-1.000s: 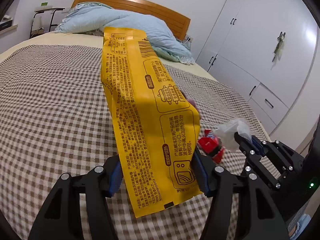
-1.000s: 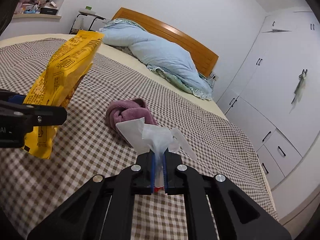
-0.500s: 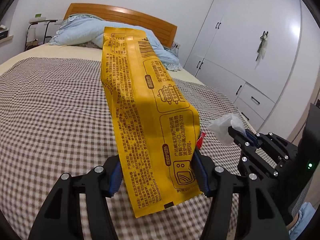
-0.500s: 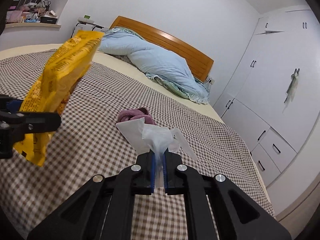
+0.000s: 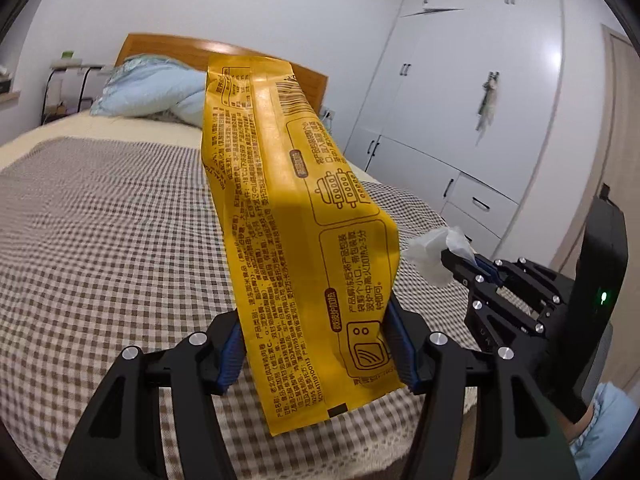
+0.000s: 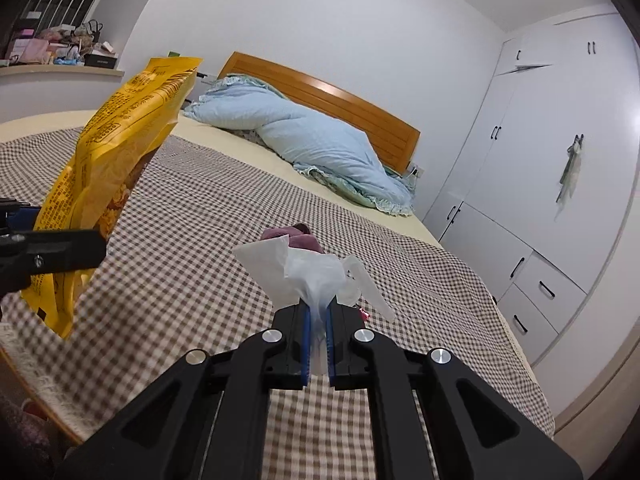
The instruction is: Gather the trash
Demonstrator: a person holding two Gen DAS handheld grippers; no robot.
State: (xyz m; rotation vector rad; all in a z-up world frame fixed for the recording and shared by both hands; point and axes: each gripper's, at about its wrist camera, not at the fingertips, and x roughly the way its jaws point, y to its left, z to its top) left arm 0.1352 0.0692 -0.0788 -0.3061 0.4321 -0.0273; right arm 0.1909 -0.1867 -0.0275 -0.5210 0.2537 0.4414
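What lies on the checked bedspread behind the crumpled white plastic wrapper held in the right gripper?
Behind the crumpled white plastic wrapper in the right gripper, a bunched purple cloth lies on the checked bedspread. The wrapper covers its near part. A small red scrap peeks out beside it.

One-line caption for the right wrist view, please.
Right gripper clamps crumpled white plastic above the checked bedspread; left gripper holds a yellow snack bag alongside.

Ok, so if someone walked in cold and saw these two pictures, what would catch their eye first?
First, the big yellow snack wrapper held upright in the left claw, above the checked bedspread. Next, the crumpled clear plastic wrapper pinched in the right claw, with a purple cloth bundle on the bed just beyond it. Behind lie a pale blue duvet against the wooden headboard.
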